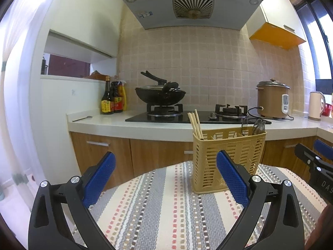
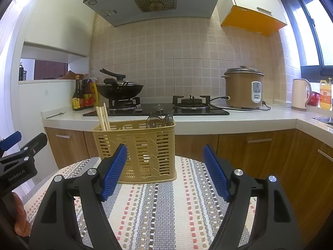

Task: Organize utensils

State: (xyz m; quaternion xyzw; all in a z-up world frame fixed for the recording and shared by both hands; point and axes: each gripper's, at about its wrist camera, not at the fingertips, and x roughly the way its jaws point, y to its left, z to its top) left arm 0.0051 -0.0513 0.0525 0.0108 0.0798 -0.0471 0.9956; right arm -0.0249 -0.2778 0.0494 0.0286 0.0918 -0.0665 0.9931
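Note:
A tan slotted utensil basket point(image 1: 226, 162) point(image 2: 141, 150) stands at the far edge of a round table covered by a striped cloth point(image 1: 162, 204) point(image 2: 162, 204). Wooden chopsticks point(image 1: 195, 124) point(image 2: 103, 118) lean in its left compartment. Dark clear-plastic utensils point(image 1: 257, 126) point(image 2: 160, 117) stick up from its right compartment. My left gripper point(image 1: 166, 162) is open and holds nothing, its right blue pad overlapping the basket in view. My right gripper point(image 2: 165, 154) is open and empty too, just short of the basket. The right gripper's tip point(image 1: 312, 158) shows at the left wrist view's edge; the left gripper's tip point(image 2: 22, 145) shows in the other.
Behind the table runs a white counter point(image 1: 166, 128) with a gas hob, a lidded wok point(image 1: 160, 93), sauce bottles point(image 1: 113, 98), a brown rice cooker point(image 1: 272, 100) and a kettle point(image 2: 299, 94). A lone utensil point(image 1: 82, 118) lies on the counter's left end. Wooden cupboards stand below.

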